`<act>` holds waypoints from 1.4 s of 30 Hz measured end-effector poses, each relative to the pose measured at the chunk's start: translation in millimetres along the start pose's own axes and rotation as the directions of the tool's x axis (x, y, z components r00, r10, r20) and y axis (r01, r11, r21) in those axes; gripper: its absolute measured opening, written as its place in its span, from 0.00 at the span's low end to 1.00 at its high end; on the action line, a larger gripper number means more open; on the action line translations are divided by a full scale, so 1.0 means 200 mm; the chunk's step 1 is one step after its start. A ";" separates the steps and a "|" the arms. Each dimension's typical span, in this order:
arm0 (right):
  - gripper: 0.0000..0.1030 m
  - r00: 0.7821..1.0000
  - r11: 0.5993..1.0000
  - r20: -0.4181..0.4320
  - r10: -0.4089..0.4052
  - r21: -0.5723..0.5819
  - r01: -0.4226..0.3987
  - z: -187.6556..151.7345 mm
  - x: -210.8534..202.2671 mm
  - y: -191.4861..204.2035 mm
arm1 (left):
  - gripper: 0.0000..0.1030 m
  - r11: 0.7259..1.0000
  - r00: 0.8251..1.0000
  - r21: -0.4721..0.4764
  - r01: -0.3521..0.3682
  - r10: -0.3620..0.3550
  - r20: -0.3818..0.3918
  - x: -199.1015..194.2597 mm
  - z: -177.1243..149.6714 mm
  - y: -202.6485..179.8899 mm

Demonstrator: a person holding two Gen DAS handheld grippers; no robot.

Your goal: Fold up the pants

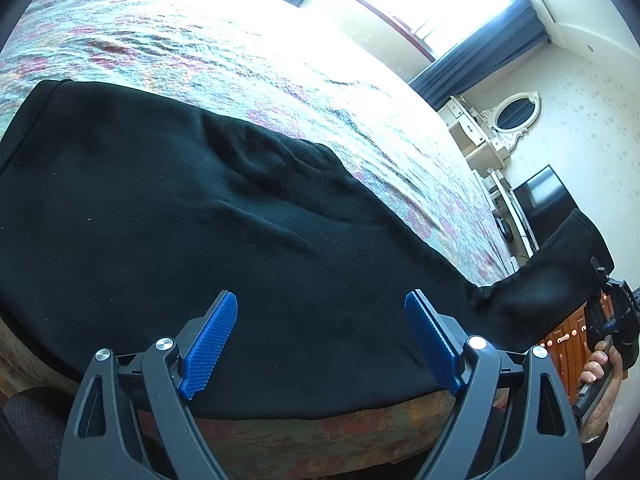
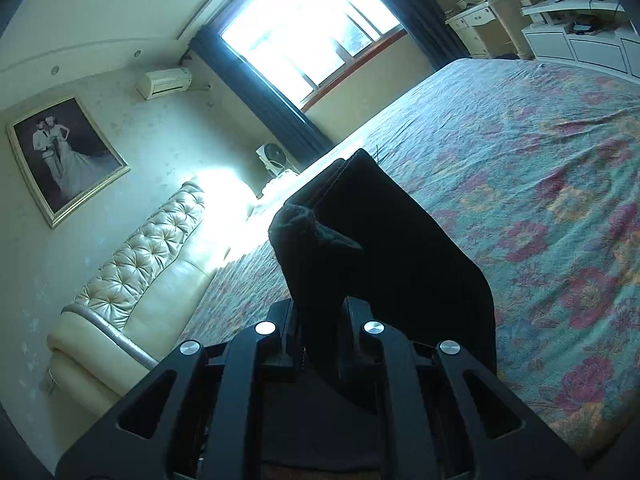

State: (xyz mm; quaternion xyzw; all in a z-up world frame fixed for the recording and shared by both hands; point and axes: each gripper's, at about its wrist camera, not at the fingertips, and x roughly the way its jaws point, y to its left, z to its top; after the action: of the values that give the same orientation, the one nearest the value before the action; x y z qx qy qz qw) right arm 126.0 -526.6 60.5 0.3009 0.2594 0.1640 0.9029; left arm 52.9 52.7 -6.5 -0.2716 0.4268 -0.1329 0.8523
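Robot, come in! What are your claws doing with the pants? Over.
Left gripper open above pants. Right gripper shut on leg end, lifted off bed. Nothing in the way.

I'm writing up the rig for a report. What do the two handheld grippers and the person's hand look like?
The left gripper has matte black angular linkage arms with triangular cut-outs, round silver pivot bolts and ribbed blue pads. The right gripper has the same black frame and silver bolts; its pads are hidden. The right hand is bare.

Black pants (image 1: 200, 220) lie on the bed (image 1: 240, 60); left gripper (image 1: 320, 340) fingers (image 1: 208, 344) spread, perhaps just above them.
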 end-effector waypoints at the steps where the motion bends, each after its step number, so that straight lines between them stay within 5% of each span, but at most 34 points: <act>1: 0.11 1.000 1.000 -0.020 0.001 -0.021 -0.001 -0.03 0.04 0.04 | 0.82 1.000 1.000 -0.006 -0.002 0.002 0.006 -0.01 0.00 0.01; 8: 0.11 0.983 0.994 -0.186 0.003 -0.109 -0.023 -0.32 0.35 0.25 | 0.82 0.999 0.999 -0.029 -0.015 0.016 0.030 -0.09 -0.01 0.07; 17: 0.11 0.931 0.988 -0.363 -0.033 -0.149 -0.024 -0.65 0.65 0.30 | 0.82 0.999 0.999 -0.038 -0.026 0.027 0.026 -0.11 -0.03 0.10; 30: 0.13 0.885 0.978 -0.457 -0.085 -0.210 -0.015 -0.85 0.77 0.31 | 0.82 0.999 0.999 -0.028 -0.029 0.030 0.018 -0.07 -0.03 0.09; 42: 0.21 0.864 0.956 -0.483 -0.139 -0.295 -0.012 -0.94 0.80 0.34 | 0.82 0.999 0.999 -0.026 -0.029 0.029 0.019 -0.07 -0.04 0.09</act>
State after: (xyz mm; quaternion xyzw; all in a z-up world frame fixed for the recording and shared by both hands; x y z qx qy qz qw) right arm 140.3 -317.1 -84.5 0.1050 0.4670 0.2419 0.8440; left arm 38.4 70.5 -11.8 -0.2777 0.4240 -0.1124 0.8547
